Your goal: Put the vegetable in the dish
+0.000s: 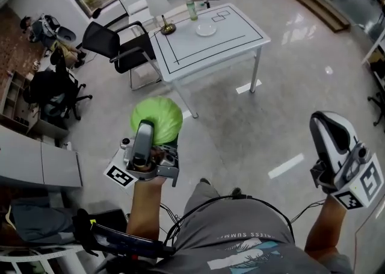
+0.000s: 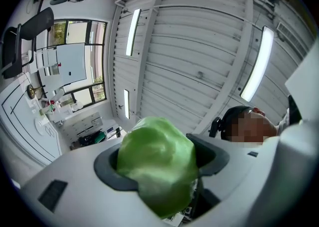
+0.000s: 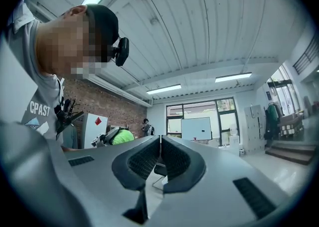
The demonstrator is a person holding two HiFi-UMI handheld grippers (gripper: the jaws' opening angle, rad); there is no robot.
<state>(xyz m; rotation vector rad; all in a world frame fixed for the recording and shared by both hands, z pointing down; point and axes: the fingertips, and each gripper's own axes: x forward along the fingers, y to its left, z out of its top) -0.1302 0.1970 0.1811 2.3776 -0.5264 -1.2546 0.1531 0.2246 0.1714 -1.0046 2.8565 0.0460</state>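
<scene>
Fingers [image 2: 107, 170] of the left gripper [image 1: 150, 137] are clamped on a green cabbage [image 1: 159, 116], which bulges up and out past them. Those of the right gripper [image 1: 328, 127] are pressed together with nothing between. Seen from the head, the cabbage hangs over the floor [image 1: 240, 122] at about nine o'clock, close to centre, and the empty gripper is down at four o'clock. The white dish [image 1: 206, 29] lies on the counter [image 1: 240, 41] at twelve o'clock, well apart from the cabbage, so the carry is not yet finished.

The load is round and smooth-leaved, and most of it seems to stand above the grip, so a jolt or a sudden tilt could roll it out onto the floor. The dish looks small against the cabbage. Set down off centre, the cabbage could tip the rim or roll off across the counter. A bottle [image 1: 191, 9] stands near the dish, at eleven o'clock from it, and a swing in from that side could knock it over.
</scene>
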